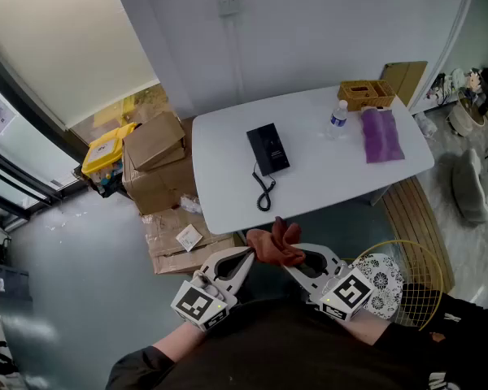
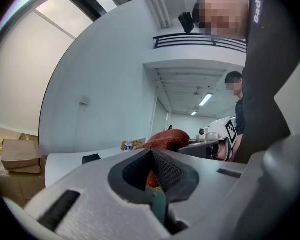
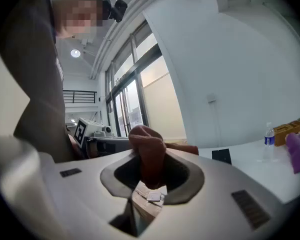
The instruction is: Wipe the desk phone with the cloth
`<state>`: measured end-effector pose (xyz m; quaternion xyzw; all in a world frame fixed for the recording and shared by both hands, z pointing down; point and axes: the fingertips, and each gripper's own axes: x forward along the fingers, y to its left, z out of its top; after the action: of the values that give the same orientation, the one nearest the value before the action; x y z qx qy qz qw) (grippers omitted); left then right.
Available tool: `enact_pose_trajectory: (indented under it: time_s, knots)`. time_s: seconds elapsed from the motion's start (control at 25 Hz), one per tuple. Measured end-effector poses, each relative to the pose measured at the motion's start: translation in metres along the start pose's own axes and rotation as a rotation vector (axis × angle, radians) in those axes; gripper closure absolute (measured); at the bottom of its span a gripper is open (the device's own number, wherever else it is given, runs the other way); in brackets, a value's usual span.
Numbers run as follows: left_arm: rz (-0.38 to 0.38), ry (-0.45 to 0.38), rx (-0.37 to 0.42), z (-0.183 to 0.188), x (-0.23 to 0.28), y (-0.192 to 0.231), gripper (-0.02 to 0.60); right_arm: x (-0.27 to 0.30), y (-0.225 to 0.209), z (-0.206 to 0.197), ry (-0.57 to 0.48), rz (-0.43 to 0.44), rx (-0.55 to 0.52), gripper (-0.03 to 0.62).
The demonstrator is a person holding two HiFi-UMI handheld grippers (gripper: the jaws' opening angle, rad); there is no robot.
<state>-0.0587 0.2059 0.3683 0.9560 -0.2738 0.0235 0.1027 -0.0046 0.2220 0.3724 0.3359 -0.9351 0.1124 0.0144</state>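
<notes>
White lettering on dark garment — cut off, unreadable

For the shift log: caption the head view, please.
Head view: left claw and right claw grip a rust cloth between them, short of the desk phone on the white table.

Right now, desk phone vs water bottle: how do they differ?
The desk phone is black and lies flat mid-table; the water bottle is clear, blue-labelled, and stands upright farther right. The phone trails a coiled cord; the bottle has none. Both sit on the white table.
</notes>
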Motion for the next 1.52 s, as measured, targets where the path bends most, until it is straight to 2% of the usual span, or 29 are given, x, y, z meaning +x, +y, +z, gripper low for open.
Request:
enact_pose_trajectory:
  time_s: [0.44,0.68,0.96,1.16,1.28,1.52]
  knots:
    - [0.062,0.022,0.029,-0.007,0.005,0.01,0.568,0.001,-0.007,-0.005,-0.003,0.028,0.006,0.493]
    - [0.094,0.005,-0.002,-0.006,0.015,0.001,0.568,-0.009,-0.022,-0.011,-0.019,0.062,0.04,0.491]
    - [0.155,0.011,-0.054,-0.024,0.024,0.002,0.568,-0.014,-0.042,-0.032,0.031,0.082,0.072,0.491]
    - [0.163,-0.028,-0.042,-0.011,0.037,0.031,0.568,0.003,-0.067,-0.027,0.051,0.067,0.055,0.491]
    - [0.153,-0.02,-0.032,-0.013,0.042,0.057,0.568,0.022,-0.082,-0.021,0.054,0.04,0.051,0.491]
    - [0.093,-0.026,-0.027,0.01,0.058,0.11,0.568,0.071,-0.112,-0.003,0.062,-0.01,0.032,0.491]
